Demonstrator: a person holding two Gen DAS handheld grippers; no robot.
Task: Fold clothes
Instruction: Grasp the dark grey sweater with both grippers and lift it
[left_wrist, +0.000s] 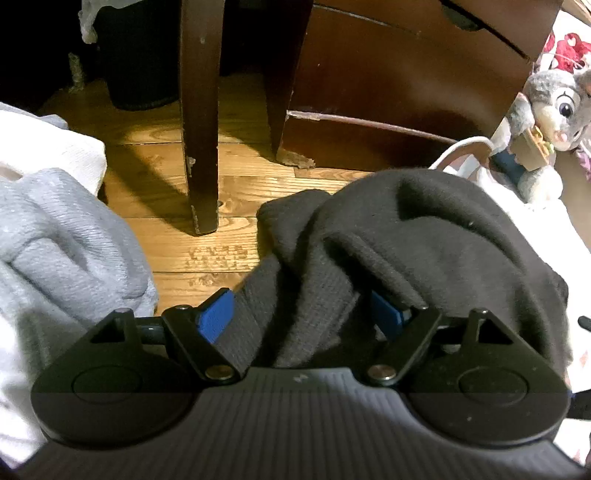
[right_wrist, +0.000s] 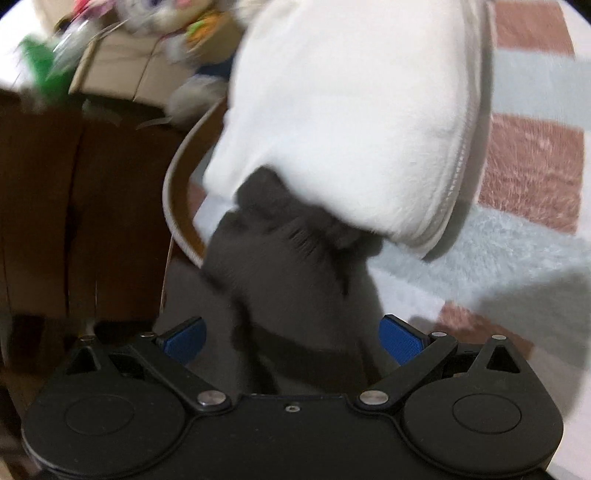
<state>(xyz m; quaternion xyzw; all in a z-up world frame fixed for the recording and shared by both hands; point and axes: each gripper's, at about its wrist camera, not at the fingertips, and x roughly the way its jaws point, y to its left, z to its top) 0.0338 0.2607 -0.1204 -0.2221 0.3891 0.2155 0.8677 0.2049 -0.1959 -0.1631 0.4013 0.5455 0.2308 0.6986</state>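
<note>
Right gripper (right_wrist: 291, 338) jaws spread, dark knit garment (right_wrist: 291, 280) bunched between the blue pads (right_wrist: 400, 338); pad contact unclear, view blurred. White fleece (right_wrist: 351, 110) just above, striped rug (right_wrist: 532, 166) beneath.

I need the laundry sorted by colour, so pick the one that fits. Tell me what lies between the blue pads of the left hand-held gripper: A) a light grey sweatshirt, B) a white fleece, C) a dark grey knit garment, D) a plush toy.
C: in the left wrist view the dark grey knit garment runs between the blue pads of the left hand-held gripper, while the light grey clothing lies off to the side.
</note>
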